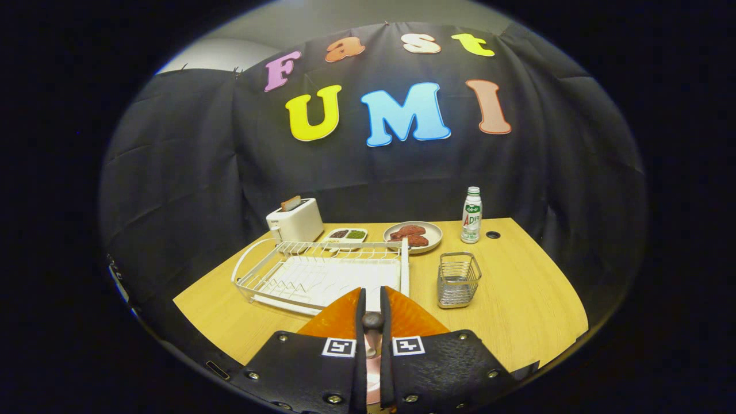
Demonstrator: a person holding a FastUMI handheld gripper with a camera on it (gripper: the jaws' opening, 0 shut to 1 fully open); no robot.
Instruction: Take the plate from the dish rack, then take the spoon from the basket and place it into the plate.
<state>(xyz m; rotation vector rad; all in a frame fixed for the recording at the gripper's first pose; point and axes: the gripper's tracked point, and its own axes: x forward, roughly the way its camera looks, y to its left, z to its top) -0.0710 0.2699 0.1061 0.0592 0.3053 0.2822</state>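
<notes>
The claw (372, 302) pinches the spoon (372, 322) upright, right above the orange plate (339, 319) under its fingers

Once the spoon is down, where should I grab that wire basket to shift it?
Take the wire basket by its near wall's top rim, coming down from above: it stands upright, open-topped, thin-walled. Right now the gripper is shut on the spoon handle above the orange plate.
</notes>
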